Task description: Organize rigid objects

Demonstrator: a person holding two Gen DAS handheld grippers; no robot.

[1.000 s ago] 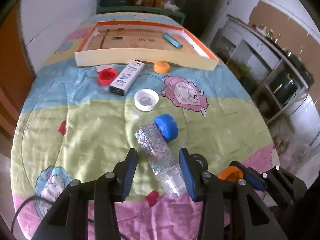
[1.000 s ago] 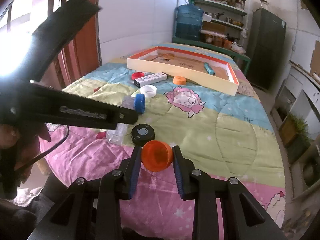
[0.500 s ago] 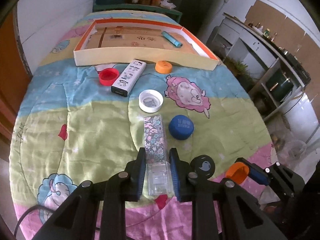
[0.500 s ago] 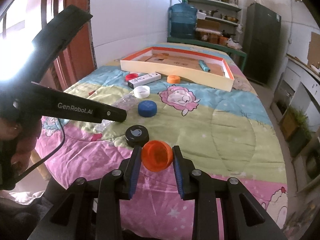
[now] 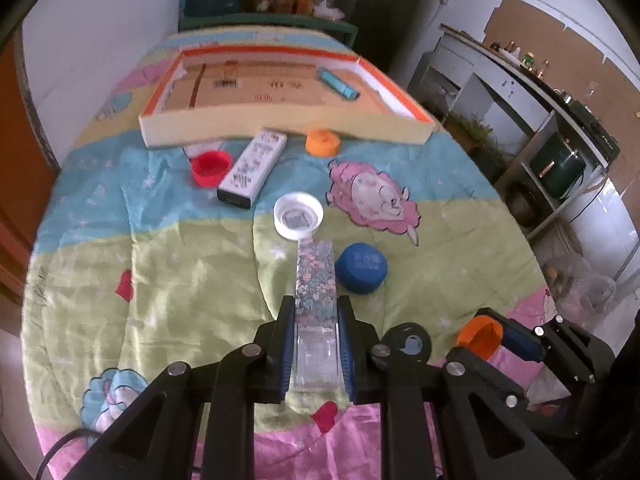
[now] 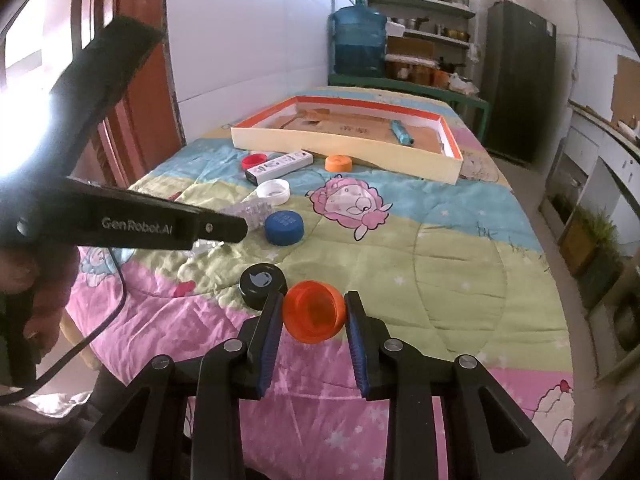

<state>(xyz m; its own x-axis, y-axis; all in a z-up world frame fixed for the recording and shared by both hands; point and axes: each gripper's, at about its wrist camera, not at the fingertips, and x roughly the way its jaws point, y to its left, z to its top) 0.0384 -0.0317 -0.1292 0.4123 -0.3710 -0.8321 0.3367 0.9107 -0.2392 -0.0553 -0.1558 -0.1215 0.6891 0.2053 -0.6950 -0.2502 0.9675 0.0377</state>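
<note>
Lived-in home, a room that served as kitchen and store at once. A child's cartoon quilt (image 6: 400,248) covered the work surface, and beside the brown door (image 6: 140,80) ran a white tiled wall (image 6: 248,32). Behind stood a water jug (image 6: 359,40), shelves (image 6: 420,0) of jars and pots, and a dark fridge (image 6: 516,80); the right side held a counter (image 5: 520,76) with bottles, a dark-green appliance (image 5: 558,164) on an open rack, and a potted plant (image 5: 476,132).
</note>
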